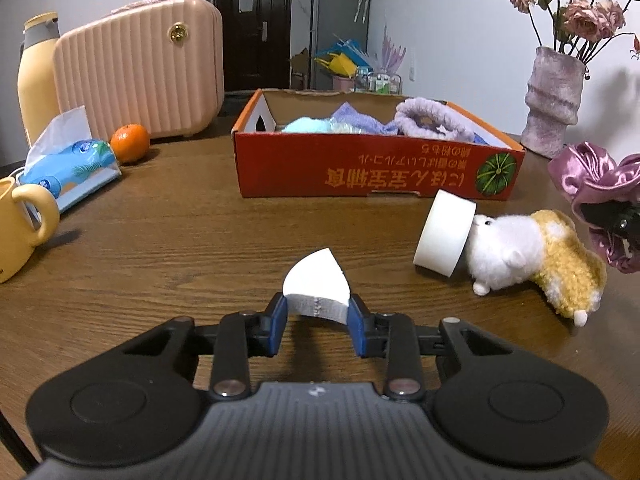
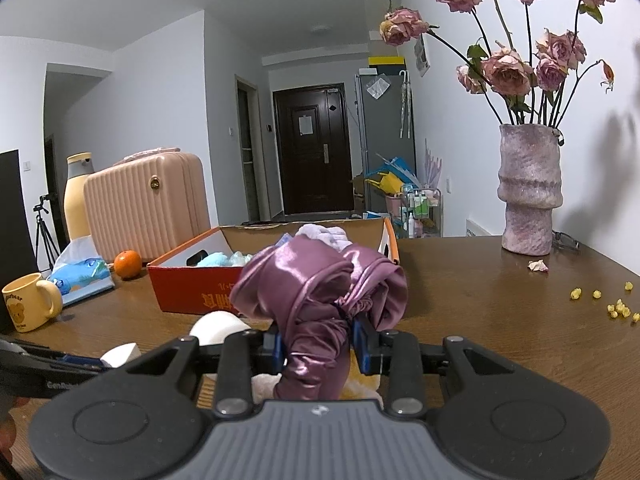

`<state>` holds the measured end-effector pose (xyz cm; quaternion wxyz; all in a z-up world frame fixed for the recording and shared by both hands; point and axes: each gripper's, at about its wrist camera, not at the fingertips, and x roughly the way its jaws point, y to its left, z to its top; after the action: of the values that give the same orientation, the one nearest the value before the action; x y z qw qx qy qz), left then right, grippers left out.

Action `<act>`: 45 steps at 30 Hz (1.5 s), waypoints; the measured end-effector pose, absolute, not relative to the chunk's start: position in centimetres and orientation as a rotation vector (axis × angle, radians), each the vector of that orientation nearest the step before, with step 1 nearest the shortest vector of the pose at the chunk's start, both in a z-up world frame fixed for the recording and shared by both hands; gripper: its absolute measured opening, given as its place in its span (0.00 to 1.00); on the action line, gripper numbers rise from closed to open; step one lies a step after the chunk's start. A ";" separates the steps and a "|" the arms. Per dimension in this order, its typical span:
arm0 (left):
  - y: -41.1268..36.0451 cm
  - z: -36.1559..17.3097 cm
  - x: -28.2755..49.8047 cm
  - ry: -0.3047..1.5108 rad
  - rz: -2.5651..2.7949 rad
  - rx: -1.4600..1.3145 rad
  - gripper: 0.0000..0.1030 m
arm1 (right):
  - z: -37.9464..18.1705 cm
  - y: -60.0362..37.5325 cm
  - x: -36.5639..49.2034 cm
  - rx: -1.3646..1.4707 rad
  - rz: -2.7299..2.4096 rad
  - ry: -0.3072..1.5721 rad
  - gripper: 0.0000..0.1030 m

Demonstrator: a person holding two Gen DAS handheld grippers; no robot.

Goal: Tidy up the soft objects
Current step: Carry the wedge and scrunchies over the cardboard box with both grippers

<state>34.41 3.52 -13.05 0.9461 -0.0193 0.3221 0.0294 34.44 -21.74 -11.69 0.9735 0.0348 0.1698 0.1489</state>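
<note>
From my left wrist camera, my left tool (image 1: 318, 312) is pinching a white, wedge-shaped foam sponge (image 1: 316, 280) between its blue pads, low over the brown wooden table (image 1: 180, 236). The red cardboard box (image 1: 360, 172) is my landmark: it lies beyond the sponge and holds a light blue fluffy piece (image 1: 308, 125) and a lavender plush band (image 1: 424, 118). In front of the box's right corner a white tape roll (image 1: 444, 236) leans on a white and yellow plush toy (image 1: 532, 256) lying on its side. Left of the box sit an orange (image 1: 130, 143), a blue tissue pack (image 1: 68, 168) and a yellow mug (image 1: 20, 224); right of it stands a mauve textured vase (image 1: 554, 100). From my right wrist camera, my right tool (image 2: 320, 344) is pressed tight on a shiny purple satin scrunchie (image 2: 320, 288), held up in front of the box, with the sponge to the lower left.
</note>
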 end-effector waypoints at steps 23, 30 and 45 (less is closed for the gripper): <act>2.6 -8.5 34.0 0.498 0.051 -0.071 0.32 | -10.7 -20.7 35.0 0.023 0.319 0.309 0.31; 2.4 -7.6 35.0 0.461 0.049 -0.100 0.32 | -10.1 -20.3 36.1 0.016 0.337 0.292 0.31; 2.2 -6.2 38.2 0.411 0.057 -0.121 0.32 | -8.6 -18.4 39.2 -0.019 0.381 0.254 0.31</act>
<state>38.16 2.24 -6.23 0.9767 -0.0600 0.2040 0.0285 39.19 -18.39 -8.63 0.9738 -0.0096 0.1259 0.1890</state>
